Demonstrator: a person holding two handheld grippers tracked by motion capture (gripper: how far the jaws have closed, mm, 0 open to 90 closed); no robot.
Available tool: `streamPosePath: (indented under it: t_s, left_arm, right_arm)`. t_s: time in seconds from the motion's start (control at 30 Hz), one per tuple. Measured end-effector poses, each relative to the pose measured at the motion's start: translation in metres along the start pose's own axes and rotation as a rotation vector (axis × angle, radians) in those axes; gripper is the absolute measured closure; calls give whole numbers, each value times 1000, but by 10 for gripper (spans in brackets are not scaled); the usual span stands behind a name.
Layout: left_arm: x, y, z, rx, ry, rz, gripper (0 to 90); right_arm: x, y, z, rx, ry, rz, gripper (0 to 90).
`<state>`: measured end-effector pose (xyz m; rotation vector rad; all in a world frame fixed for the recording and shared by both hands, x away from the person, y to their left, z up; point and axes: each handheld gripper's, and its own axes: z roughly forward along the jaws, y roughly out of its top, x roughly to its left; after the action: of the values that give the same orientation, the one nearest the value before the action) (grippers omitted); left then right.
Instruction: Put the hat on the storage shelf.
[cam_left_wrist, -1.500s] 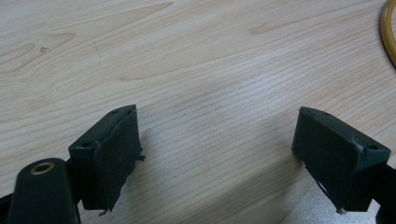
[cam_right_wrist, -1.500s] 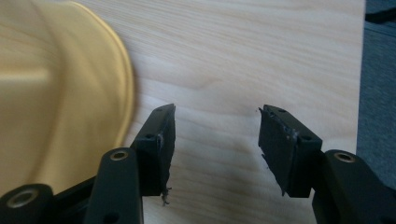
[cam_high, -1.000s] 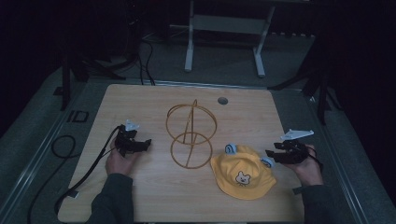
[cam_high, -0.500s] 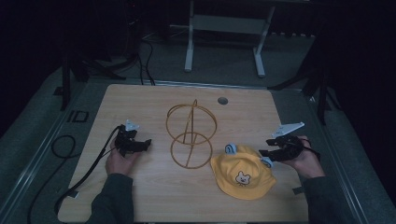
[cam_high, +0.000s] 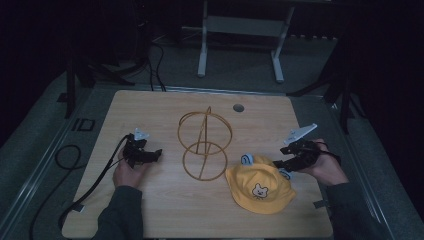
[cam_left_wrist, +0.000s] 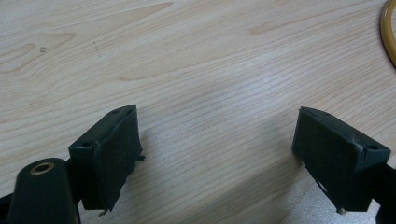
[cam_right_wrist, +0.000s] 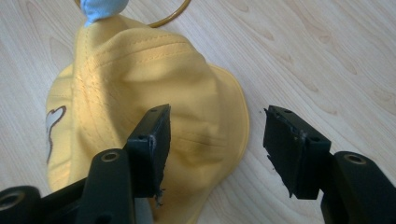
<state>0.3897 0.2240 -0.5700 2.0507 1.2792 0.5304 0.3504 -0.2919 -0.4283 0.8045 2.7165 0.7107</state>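
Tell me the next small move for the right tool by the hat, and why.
Probably lower the right tool over the brim of the yellow hat and close. Its jaws have just been opening, hang above the brim's edge and grip nothing.

The hat (cam_high: 260, 189) is yellow with light-blue ears and a small white bear face. The wire stand (cam_high: 204, 145) is golden. The counter (cam_high: 165, 107) is pale woodgrain.

One yellow hat (cam_high: 260, 189), one gold wire stand (cam_high: 204, 144), two tools
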Motion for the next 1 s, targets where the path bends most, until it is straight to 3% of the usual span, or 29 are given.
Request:
streamPosePath:
  t_s: [0.67, 1.0]
  left_arm:
    - [0, 0, 0, 0, 0, 0, 150]
    - [0, 0, 0, 0, 0, 0, 151]
  right_arm:
    - [21, 31, -16, 58, 67, -106, 396]
    - [36, 45, -10, 153, 105, -172, 374]
